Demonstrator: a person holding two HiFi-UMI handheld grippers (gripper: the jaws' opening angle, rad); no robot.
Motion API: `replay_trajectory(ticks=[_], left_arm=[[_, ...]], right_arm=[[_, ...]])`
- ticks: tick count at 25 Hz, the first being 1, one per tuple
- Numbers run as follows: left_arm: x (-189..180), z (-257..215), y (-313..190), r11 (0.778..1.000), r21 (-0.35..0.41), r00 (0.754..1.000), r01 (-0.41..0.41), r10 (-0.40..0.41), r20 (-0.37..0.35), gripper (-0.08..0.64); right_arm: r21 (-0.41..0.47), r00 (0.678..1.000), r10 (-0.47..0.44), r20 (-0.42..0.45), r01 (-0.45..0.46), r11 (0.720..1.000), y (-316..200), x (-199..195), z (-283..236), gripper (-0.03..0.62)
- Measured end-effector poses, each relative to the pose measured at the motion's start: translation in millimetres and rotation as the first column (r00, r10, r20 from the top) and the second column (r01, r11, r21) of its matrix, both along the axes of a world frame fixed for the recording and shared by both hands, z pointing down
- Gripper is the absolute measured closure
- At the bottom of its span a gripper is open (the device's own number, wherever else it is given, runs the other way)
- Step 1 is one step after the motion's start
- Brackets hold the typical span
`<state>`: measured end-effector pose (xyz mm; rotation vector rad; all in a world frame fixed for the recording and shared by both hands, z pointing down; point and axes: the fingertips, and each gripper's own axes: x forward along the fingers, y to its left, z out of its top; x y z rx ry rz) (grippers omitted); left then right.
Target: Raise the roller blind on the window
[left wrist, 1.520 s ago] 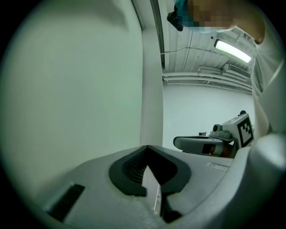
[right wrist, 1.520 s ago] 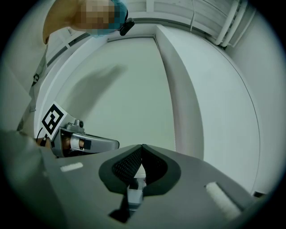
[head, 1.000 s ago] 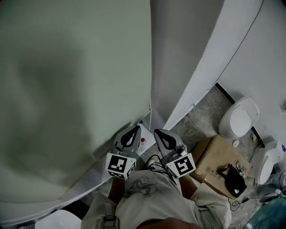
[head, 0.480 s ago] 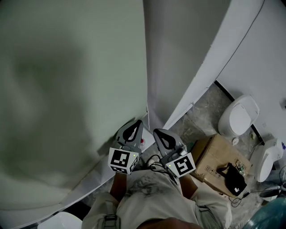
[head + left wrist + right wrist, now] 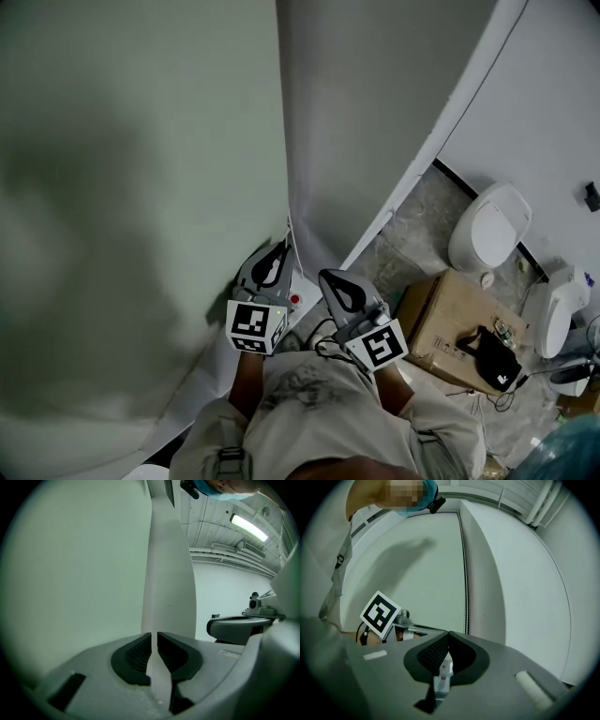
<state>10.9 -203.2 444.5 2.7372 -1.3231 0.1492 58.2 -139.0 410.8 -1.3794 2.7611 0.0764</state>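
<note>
The pale green roller blind (image 5: 141, 187) hangs down over the window on the left. A white strip (image 5: 159, 681) at its right edge runs between the pads of my left gripper (image 5: 279, 248) (image 5: 153, 637). Those jaws have just been opening and stand slightly apart around the strip. To the right of it my right gripper (image 5: 330, 277) (image 5: 448, 634) is shut with its tips together and holds nothing. In the right gripper view a bead chain (image 5: 465, 583) hangs along the blind (image 5: 417, 573) beside the white wall reveal, a little beyond the right jaws.
A small white box with a red button (image 5: 296, 299) lies below the grippers. On the floor to the right stand a cardboard box (image 5: 450, 314) with a black bag (image 5: 492, 361) on it and two white toilets (image 5: 492, 230) (image 5: 548, 314). The person's legs fill the bottom.
The left gripper has moved a little up the picture to the blind's right edge. The view has swung, so the blind's edge lies further left. The right gripper has hardly moved.
</note>
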Motion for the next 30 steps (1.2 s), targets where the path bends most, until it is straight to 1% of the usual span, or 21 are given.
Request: replay_trajectory(ticks=[9,17,22,30], left_arm=[[-9,19,-21,1.000,-0.001,1.000,0.002,-0.002,-0.002,0.494],[-11,9,-48,1.000,0.001,1.000,0.001,-0.001,0.002,0.479],[-9,12,-62,1.000,0.000,1.000,0.003,-0.003,0.006,0.463],[-17,2,-78,0.999,0.020,0.999,0.036,-0.036,0.009,0.446]], right_arm=[[-0.004,0.999,0.038,-0.011,-0.038,0.999,-2,-4,14,0.581],[-0.012,0.998,0.058,-0.010,-0.058,0.998,-17,-4,5,0.581],[-0.024,0.998,0.068,-0.013,-0.068,0.997,-21,-1,8,0.581],[-0.028,0.997,0.079,-0.014,-0.079,0.996,-33,4,5,0.581]])
